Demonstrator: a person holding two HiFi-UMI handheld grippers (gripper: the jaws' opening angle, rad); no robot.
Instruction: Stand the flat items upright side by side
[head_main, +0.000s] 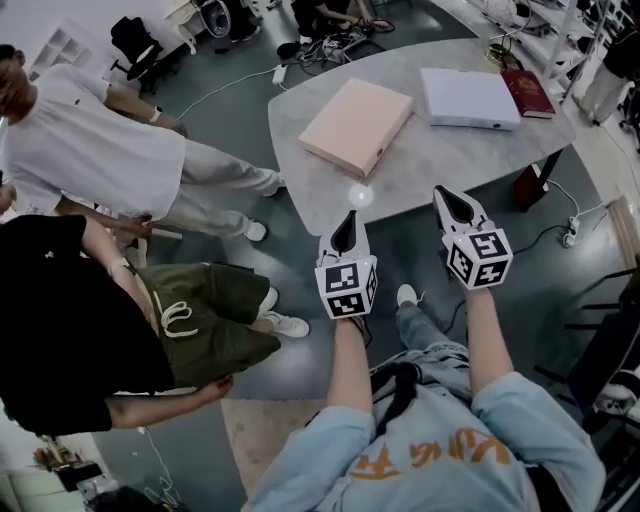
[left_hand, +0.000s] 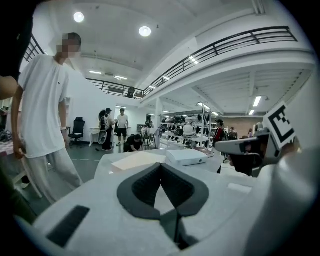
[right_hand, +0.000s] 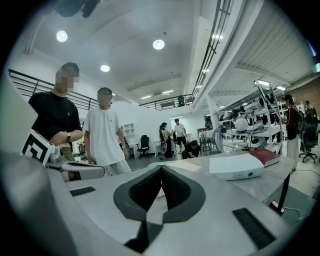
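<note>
With left gripper (head_main: 347, 228) and right gripper (head_main: 450, 200) closed and empty, a careless push could slide the tan box (head_main: 357, 124) off the table (head_main: 440, 170).

On the table (head_main: 440, 160) three things lie flat in a row: the left box (head_main: 358, 125) nearest the front edge, the right box (head_main: 468, 98) farther back and apart from it, and the book (head_main: 528, 92) just right of that box, against its side. The left gripper (head_main: 348, 218) and right gripper (head_main: 445, 195) sit side by side at the table's near edge. Left of the table, on the floor, stand a far person (head_main: 90, 150) and a near person (head_main: 60, 330).
</note>
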